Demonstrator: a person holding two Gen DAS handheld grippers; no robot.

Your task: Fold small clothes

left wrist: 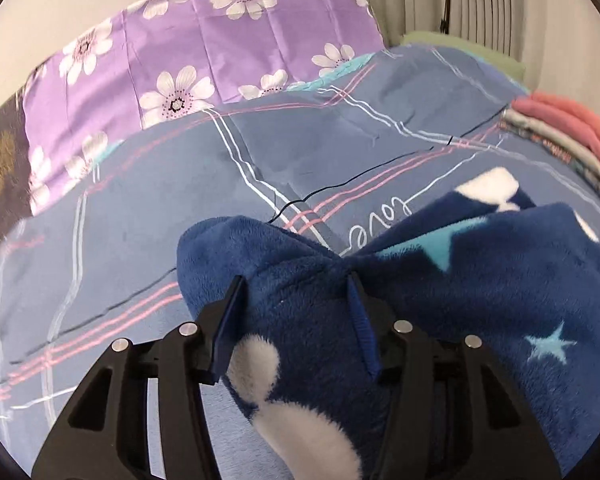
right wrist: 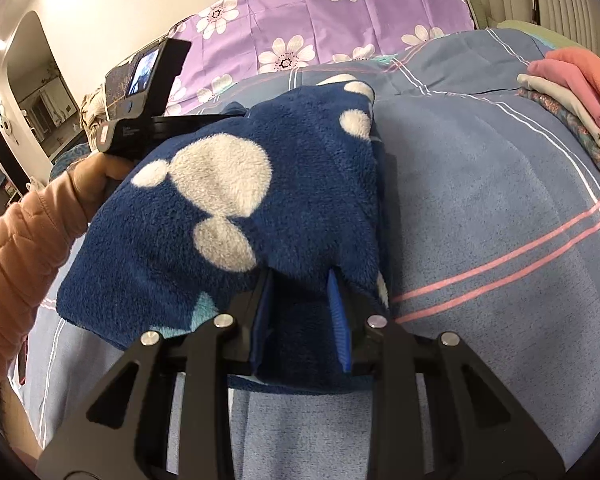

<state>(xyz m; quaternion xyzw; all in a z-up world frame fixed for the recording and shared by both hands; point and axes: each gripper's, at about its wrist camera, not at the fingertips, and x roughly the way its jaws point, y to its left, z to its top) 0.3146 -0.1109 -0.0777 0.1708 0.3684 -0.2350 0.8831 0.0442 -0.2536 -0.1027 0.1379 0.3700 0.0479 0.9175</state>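
Holding the navy fleece garment [left wrist: 308, 312] between both grippers, I see it lifted over the blue plaid bedcover [left wrist: 148, 184]. My left gripper [left wrist: 296, 300] has its jaws clamped on bunched fleece; my right gripper [right wrist: 300, 300] has its jaws clamped on the lower edge. Folded clothes [right wrist: 572, 96] sit well apart.
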